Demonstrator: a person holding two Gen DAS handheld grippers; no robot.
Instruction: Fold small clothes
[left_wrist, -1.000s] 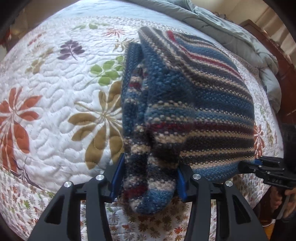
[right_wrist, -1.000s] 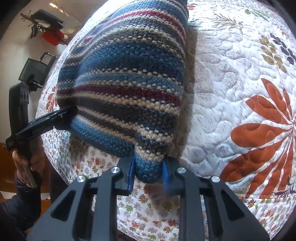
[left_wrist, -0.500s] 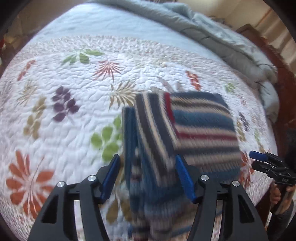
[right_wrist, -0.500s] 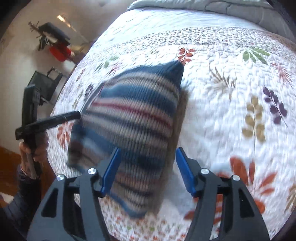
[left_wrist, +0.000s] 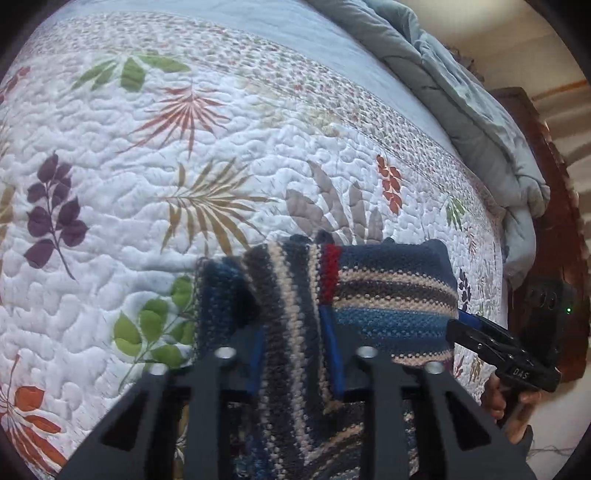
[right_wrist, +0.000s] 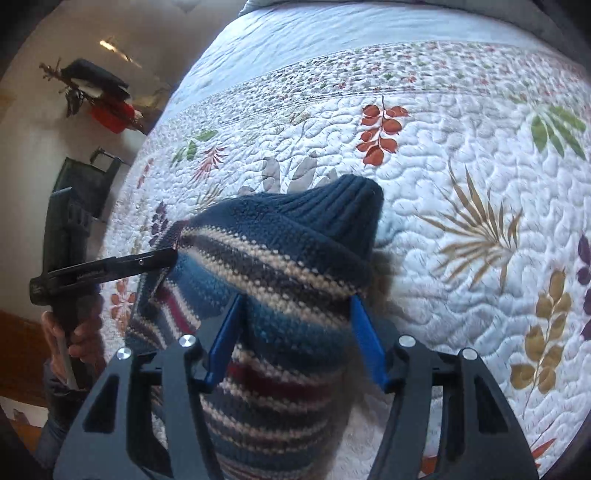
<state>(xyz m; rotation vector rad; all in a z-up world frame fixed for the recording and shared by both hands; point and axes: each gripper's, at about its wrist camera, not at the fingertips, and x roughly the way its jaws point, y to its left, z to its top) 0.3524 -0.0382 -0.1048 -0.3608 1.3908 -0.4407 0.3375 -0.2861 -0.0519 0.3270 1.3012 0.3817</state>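
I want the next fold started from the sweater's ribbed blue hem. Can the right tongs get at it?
Probably yes. The ribbed hem lies on top just ahead of the right tongs, which straddle the striped sweater with nothing covering the hem.

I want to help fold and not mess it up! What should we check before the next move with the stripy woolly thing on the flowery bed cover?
1. Left gripper grips the blue, cream and red striped knitted garment: ok. Its jaws have just been closing, and the knit is pinched between them.
2. Right gripper grips it: not ok. Its jaws have just been opening. They stand wide, with the knit loose between them.
3. Garment rests on the white flower-print quilt: ok.
4. Fold lies neat: cannot tell, because the grippers hide the near part.
5. Crumpled grey duvet is out of the way: ok, it lies apart from the garment.
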